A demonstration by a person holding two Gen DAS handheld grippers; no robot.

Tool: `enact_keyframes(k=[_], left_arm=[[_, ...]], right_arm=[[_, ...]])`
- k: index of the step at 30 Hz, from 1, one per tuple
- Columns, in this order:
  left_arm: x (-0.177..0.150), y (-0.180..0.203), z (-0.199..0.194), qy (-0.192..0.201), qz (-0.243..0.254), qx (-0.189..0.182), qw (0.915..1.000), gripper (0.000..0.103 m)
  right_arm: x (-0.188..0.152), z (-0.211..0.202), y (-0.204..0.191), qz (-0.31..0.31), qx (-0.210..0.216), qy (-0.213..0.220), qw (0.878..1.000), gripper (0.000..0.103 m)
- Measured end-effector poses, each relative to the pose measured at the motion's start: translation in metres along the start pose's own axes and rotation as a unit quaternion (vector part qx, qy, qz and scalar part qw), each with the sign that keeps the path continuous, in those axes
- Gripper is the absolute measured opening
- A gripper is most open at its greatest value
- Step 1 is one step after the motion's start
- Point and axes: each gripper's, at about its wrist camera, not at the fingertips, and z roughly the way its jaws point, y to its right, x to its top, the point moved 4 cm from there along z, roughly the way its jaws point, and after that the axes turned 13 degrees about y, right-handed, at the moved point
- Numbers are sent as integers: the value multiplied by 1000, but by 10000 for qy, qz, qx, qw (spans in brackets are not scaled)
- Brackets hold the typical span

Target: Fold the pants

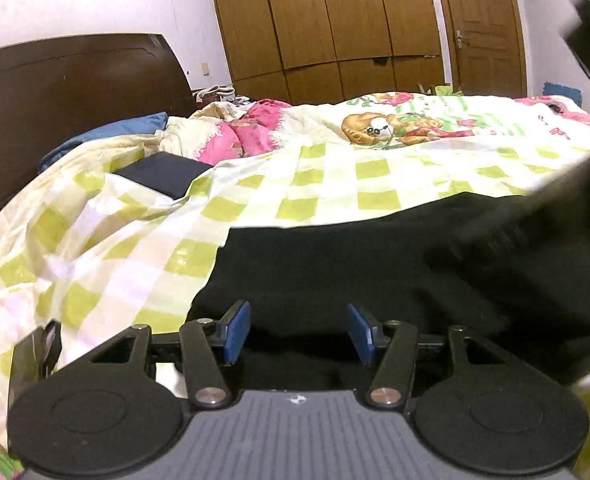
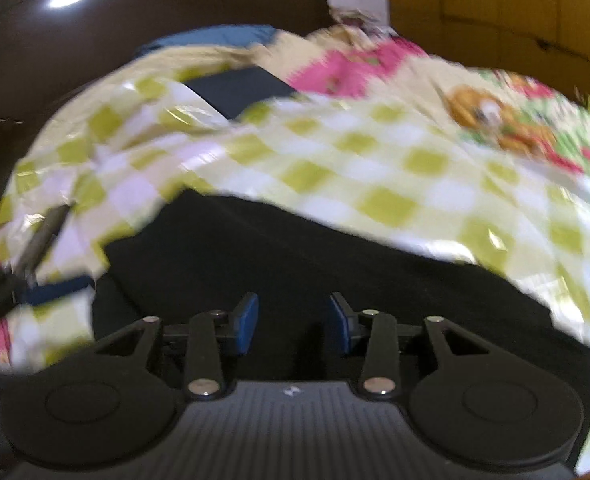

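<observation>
Big bed fills the room's middle, covered w/ a green-and-white checked quilt plus a pink cartoon-print blanket behind it. Dark brown headboard at the left, wooden wardrobe and a door at the back wall. Nothing in the way of containers — just bedding.

Black pants lie spread on the quilt at the near edge, flat, dull, a few soft creases; right part blurred. A folded dark navy item sits farther up the quilt, well apart, near a blue pillow.

Left gripper — blue pads apart, nothing between them, over the pants' near edge. Right gripper also parted, narrower gap, empty, above the black cloth.
</observation>
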Motion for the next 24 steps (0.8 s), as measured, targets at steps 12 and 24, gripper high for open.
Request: enact_keyframes(k=[12, 24], left_arm=[[-18, 31, 43, -1012, 339, 94, 9942, 68], [12, 75, 37, -523, 812, -177, 9952, 68]], right_arm=[[-28, -59, 70, 893, -221, 152, 9956, 46], [-83, -120, 168, 2345, -805, 145, 9687, 49]])
